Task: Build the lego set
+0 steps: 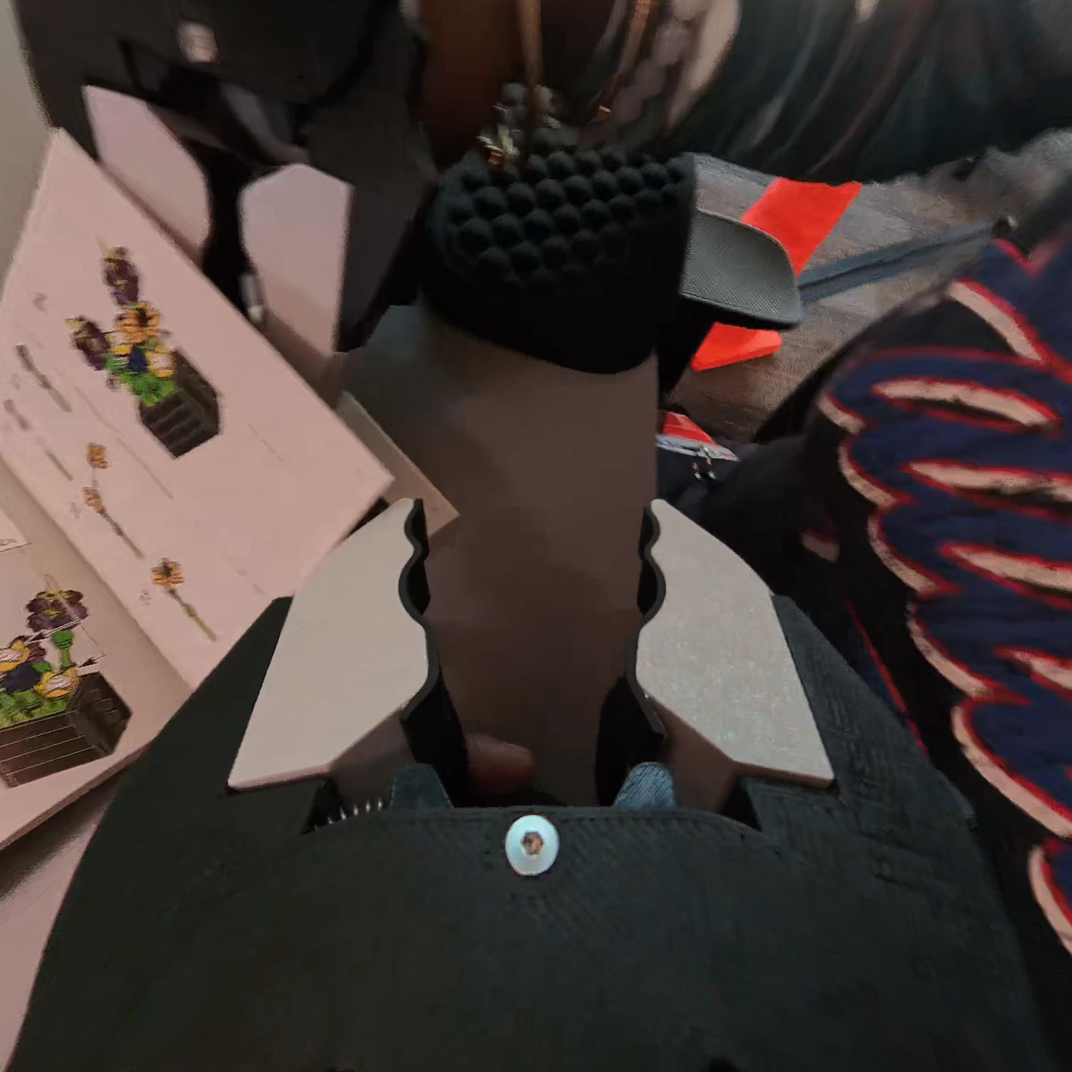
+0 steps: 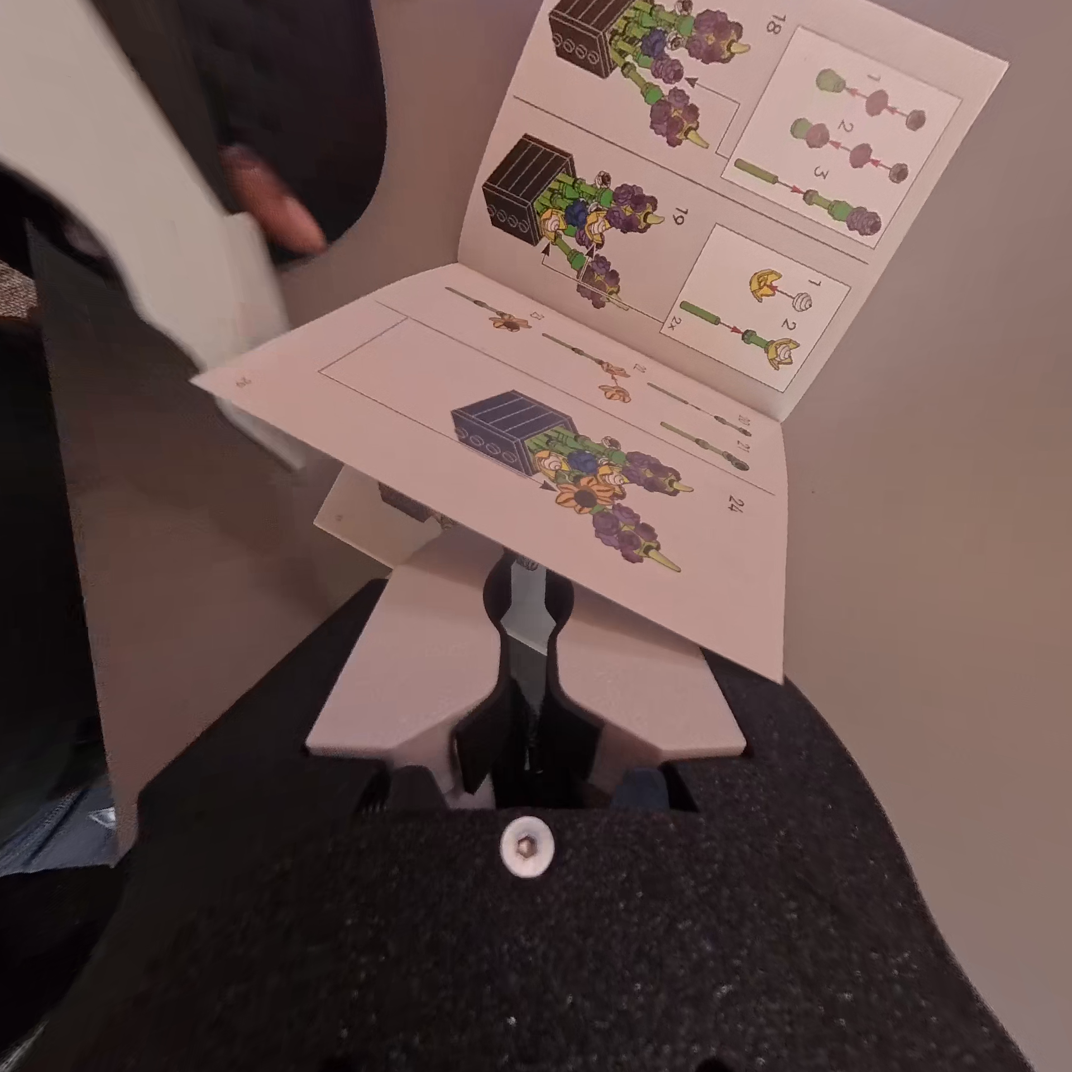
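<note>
The pale worktop [image 2: 928, 580] holds the open lego booklet [image 2: 580, 406]. The right gripper [image 2: 531, 586] has its jaws pinched on a booklet page. The left gripper [image 1: 531, 557] jaws are wide apart, holding nothing.

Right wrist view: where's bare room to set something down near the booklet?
Bare table right of the instruction booklet, out to the frame edge. Narrower bare strip left of it, bordered by a hand and dark fabric; crowded there.
</note>
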Demonstrator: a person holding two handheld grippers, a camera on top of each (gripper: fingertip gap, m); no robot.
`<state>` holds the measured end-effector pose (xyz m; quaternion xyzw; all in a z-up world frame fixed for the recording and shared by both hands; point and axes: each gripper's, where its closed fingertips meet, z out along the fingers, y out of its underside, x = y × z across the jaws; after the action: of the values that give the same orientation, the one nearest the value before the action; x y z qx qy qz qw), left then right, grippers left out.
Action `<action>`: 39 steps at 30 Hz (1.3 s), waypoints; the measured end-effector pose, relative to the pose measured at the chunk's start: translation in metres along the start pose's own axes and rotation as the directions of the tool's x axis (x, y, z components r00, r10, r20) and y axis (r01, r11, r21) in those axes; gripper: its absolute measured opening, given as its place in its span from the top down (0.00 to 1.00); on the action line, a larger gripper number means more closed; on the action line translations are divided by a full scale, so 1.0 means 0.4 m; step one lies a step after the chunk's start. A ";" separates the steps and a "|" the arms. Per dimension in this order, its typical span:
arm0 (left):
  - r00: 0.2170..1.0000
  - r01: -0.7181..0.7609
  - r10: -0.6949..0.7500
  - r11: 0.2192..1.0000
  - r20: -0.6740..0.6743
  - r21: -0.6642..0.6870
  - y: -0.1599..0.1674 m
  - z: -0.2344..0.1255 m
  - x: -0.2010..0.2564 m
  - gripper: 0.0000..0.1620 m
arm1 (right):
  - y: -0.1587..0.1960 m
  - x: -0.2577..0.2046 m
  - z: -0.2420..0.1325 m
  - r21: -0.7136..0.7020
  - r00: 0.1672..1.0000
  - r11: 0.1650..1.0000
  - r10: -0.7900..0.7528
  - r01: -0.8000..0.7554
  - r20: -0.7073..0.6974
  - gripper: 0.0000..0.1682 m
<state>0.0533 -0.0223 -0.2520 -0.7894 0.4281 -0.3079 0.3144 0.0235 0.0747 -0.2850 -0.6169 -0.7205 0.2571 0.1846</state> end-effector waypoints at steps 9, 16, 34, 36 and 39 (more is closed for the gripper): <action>0.832 0.215 -0.211 0.975 0.514 0.052 0.006 -0.086 -0.308 0.68 | 0.019 0.004 -0.015 0.066 0.988 0.988 -0.141 0.137 0.064 0.98; 0.706 0.164 0.077 0.949 0.704 -0.268 0.055 -0.104 -0.371 0.74 | 0.051 0.045 -0.041 0.087 0.906 0.913 -0.407 0.399 0.119 0.99; 0.682 0.174 0.133 0.926 0.719 -0.336 0.044 -0.030 -0.288 1.00 | -0.126 0.103 -0.068 0.171 0.869 0.855 0.462 -0.490 0.176 0.99; 0.693 0.143 0.157 0.926 0.704 -0.348 0.040 -0.027 -0.282 0.99 | -0.075 0.116 -0.049 0.078 0.917 0.914 0.394 -0.398 0.062 0.99; 0.761 0.082 0.132 0.951 0.635 -0.296 0.019 -0.001 -0.246 0.90 | -0.007 0.130 -0.019 -0.056 0.950 0.949 0.308 -0.310 -0.050 0.98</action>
<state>0.0058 0.0599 -0.2789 -0.8799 0.3460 0.0581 0.3204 0.0170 0.1265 -0.2799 -0.7327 -0.6190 0.2473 0.1369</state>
